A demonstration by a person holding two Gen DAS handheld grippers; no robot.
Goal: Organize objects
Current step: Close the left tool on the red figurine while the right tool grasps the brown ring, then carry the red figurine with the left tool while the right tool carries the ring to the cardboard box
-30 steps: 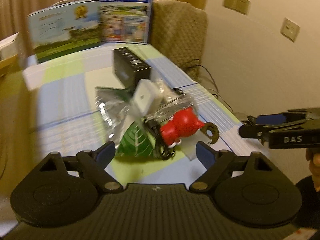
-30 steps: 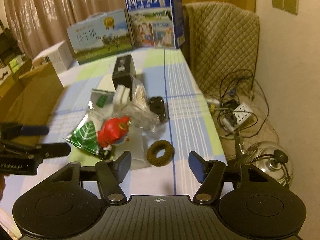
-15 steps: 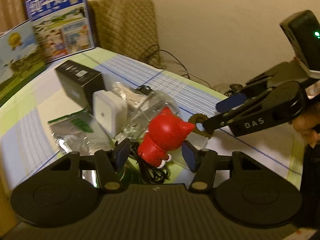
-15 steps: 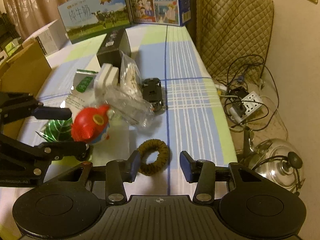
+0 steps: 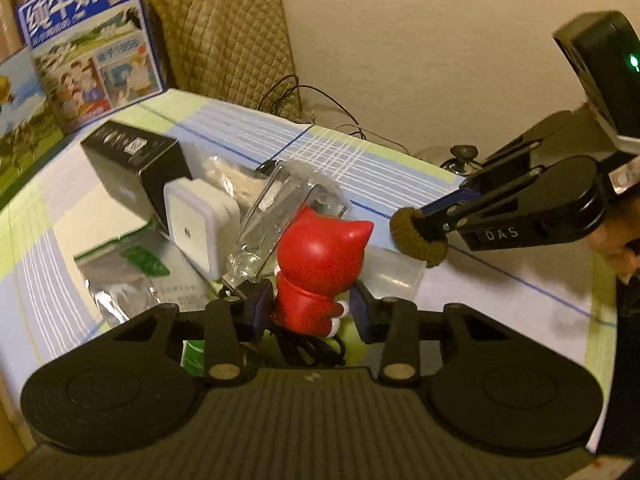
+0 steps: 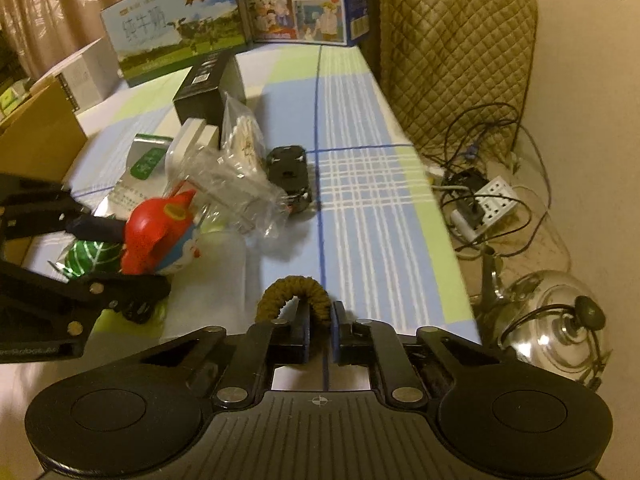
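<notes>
Both grippers closed: left gripper [image 5: 310,307] on red figurine [image 5: 320,268], right gripper [image 6: 320,320] on hair tie [image 6: 294,294].

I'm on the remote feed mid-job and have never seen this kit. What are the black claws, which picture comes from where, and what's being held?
No robot: a person holds a two-finger gripper in each hand, each carrying a fisheye camera looking along its fingers.

Left camera: the left gripper has its fingers on either side of a red cat figurine, close to it; real grip isn't certain. The other tool enters from the right.

Right camera: the right gripper is shut on a brown braided ring.

On the checked tablecloth lie a black box, a white square adapter, clear plastic bags, foil packets and two milk cartons at the back.
</notes>
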